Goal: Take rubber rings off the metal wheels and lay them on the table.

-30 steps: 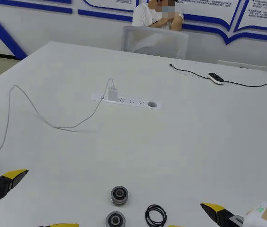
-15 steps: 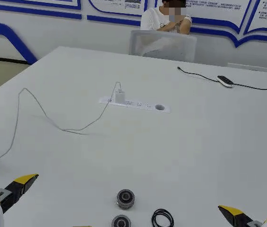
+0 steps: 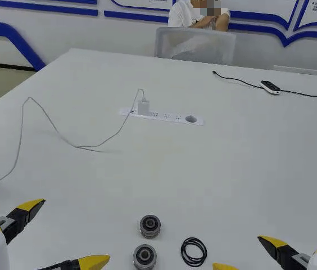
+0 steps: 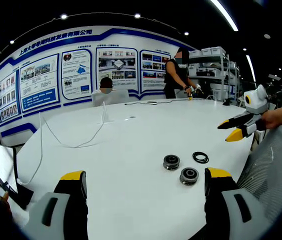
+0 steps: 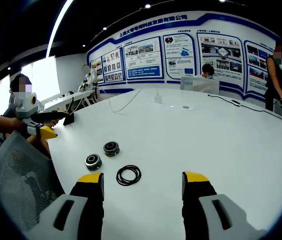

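Note:
Two metal wheels stand near the table's front edge, one (image 3: 150, 226) behind the other (image 3: 144, 256). Both wheels (image 4: 171, 161) (image 4: 189, 175) have dark rims. Loose black rubber rings (image 3: 194, 251) lie flat on the table just right of them. My left gripper (image 3: 63, 233) is open at the lower left, apart from the wheels. At the lower right my right gripper (image 3: 247, 255) is open too, a little right of the rings. The rings (image 5: 128, 175) lie ahead of the right gripper (image 5: 143, 178), with the wheels (image 5: 111, 148) (image 5: 93, 161) to their left. Nothing sits between either pair of jaws.
A white power strip (image 3: 161, 116) is set in the table's middle, and a thin white cable (image 3: 51, 132) trails from it to the left. A black cable with a remote (image 3: 271, 86) lies at the far right. A person sits on a chair (image 3: 195, 45) behind the table.
The head camera has shifted, so the whole scene sits a little differently. Wheels and rings lie where they were; both grippers stay open and roughly in place.

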Action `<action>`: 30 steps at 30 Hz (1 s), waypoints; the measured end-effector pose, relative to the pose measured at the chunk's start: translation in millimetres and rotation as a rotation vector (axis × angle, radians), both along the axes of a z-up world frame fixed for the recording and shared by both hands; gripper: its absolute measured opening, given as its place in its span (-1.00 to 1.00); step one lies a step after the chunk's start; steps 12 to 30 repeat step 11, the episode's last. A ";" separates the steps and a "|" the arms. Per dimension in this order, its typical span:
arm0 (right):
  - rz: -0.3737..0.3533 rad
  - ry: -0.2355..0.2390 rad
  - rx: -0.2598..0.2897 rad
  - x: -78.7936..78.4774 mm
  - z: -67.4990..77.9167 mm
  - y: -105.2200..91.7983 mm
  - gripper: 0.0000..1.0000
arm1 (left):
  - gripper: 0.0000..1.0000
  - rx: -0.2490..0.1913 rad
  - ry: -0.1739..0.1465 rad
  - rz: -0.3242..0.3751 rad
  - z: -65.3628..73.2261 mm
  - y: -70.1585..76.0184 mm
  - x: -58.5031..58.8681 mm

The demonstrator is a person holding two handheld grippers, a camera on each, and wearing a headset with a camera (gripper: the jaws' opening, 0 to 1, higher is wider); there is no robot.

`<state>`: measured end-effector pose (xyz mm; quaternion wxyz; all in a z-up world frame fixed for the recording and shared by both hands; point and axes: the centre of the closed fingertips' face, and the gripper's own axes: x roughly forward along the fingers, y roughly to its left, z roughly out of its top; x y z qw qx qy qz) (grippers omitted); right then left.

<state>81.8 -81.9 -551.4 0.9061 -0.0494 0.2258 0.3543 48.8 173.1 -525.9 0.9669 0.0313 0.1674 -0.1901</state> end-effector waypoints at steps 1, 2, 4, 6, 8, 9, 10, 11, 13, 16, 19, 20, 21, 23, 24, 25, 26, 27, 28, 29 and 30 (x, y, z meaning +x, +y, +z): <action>0.000 -0.001 0.000 0.0 0.1 0.2 0.28 | 1.00 -0.002 0.002 0.002 -0.2 -0.6 -0.6; 0.000 -0.002 0.000 -0.1 0.3 0.3 0.28 | 1.00 -0.007 0.005 0.004 -0.6 -1.1 -0.9; 0.002 0.000 0.004 -0.3 0.3 0.8 0.28 | 1.00 -0.011 0.008 0.009 -2.1 -0.3 -1.2; 0.001 0.003 0.003 -0.7 0.0 0.5 0.28 | 0.98 -0.013 0.012 0.013 -3.3 0.8 -1.6; -0.001 0.006 0.006 -0.7 0.0 0.1 0.28 | 0.98 -0.022 0.009 0.018 -3.1 2.8 -1.3; -0.003 0.008 0.009 -0.5 -0.1 -0.2 0.28 | 0.98 -0.023 0.005 0.018 -2.4 2.8 -1.2; -0.004 0.008 0.007 -0.2 -0.3 -1.0 0.28 | 0.98 -0.020 0.005 0.018 -2.5 3.3 -1.0; -0.006 0.009 0.007 0.0 -0.3 -1.5 0.28 | 0.98 -0.017 0.008 0.017 -3.0 4.1 -0.8; -0.006 0.009 0.007 0.0 -0.3 -1.5 0.28 | 0.98 -0.017 0.008 0.017 -3.0 4.1 -0.8; -0.006 0.009 0.007 0.0 -0.3 -1.5 0.28 | 0.98 -0.017 0.008 0.017 -3.0 4.1 -0.8; -0.006 0.009 0.007 0.0 -0.3 -1.5 0.28 | 0.98 -0.017 0.008 0.017 -3.0 4.1 -0.8; -0.006 0.009 0.007 0.0 -0.3 -1.5 0.28 | 0.98 -0.017 0.008 0.017 -3.0 4.1 -0.8; -0.006 0.009 0.007 0.0 -0.3 -1.5 0.28 | 0.98 -0.017 0.008 0.017 -3.0 4.1 -0.8; -0.006 0.009 0.007 0.0 -0.3 -1.5 0.28 | 0.98 -0.017 0.008 0.017 -3.0 4.1 -0.8; -0.006 0.009 0.007 0.0 -0.3 -1.5 0.28 | 0.98 -0.017 0.008 0.017 -3.0 4.1 -0.8; -0.006 0.009 0.007 0.0 -0.3 -1.5 0.28 | 0.98 -0.017 0.008 0.017 -3.0 4.1 -0.8; -0.006 0.009 0.007 0.0 -0.3 -1.5 0.28 | 0.98 -0.017 0.008 0.017 -3.0 4.1 -0.8; -0.006 0.009 0.007 0.0 -0.3 -1.5 0.28 | 0.98 -0.017 0.008 0.017 -3.0 4.1 -0.8; -0.006 0.009 0.007 0.0 -0.3 -1.5 0.28 | 0.98 -0.017 0.008 0.017 -3.0 4.1 -0.8; -0.006 0.009 0.007 0.0 -0.3 -1.5 0.28 | 0.98 -0.017 0.008 0.017 -3.0 4.1 -0.8; -0.006 0.009 0.007 0.0 -0.3 -1.5 0.28 | 0.98 -0.017 0.008 0.017 -3.0 4.1 -0.8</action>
